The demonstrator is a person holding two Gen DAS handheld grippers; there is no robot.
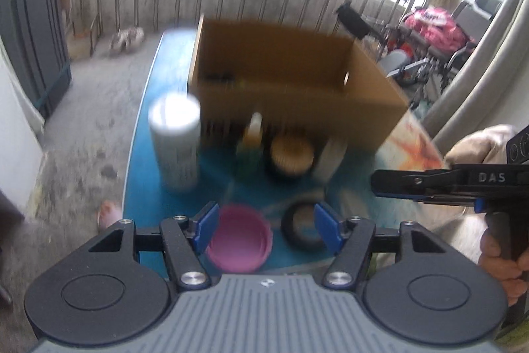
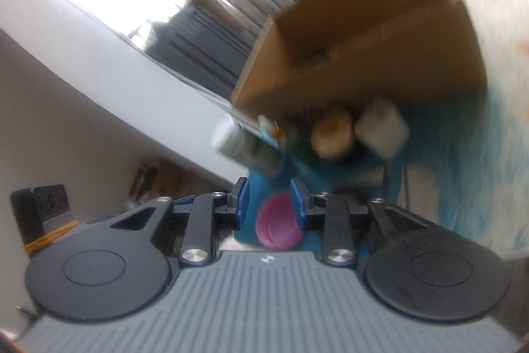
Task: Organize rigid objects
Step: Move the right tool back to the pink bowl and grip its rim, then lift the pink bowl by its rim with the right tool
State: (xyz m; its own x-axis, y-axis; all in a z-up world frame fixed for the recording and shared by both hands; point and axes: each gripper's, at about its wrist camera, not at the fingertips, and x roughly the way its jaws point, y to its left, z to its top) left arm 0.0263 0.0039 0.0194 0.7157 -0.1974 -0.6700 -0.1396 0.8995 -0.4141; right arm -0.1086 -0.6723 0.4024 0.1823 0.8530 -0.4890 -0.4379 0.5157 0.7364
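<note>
Two claws work over a blue-covered counter (image 1: 155,108), and both pictures are smeared, so small details stay uncertain. The left claw (image 1: 267,229) stands about half open at the bottom centre of its frame, nothing pinched; between its blue pads show a pink lid (image 1: 238,239) and a black ring (image 1: 302,229), both lying flat on the counter below, apart from the pads. That spacing reads as a claw lining up on loose pieces, though which one cannot be told.

The right claw (image 2: 268,204) has a narrow gap with nothing in it; the pink lid (image 2: 277,229) shows just beyond its tips.

A cardboard box (image 1: 291,82) sits open-topped in the upper middle of the left view, likely the collecting place. Along its near wall, mid-frame, stand a white canister (image 1: 175,141), a small bottle (image 1: 253,135), a round wicker-topped jar (image 1: 291,154) and a pale block (image 1: 330,159), grouped close, probably waiting to go in. A person's hand (image 1: 504,263) grips the right claw's handle at the lower right edge.
</note>
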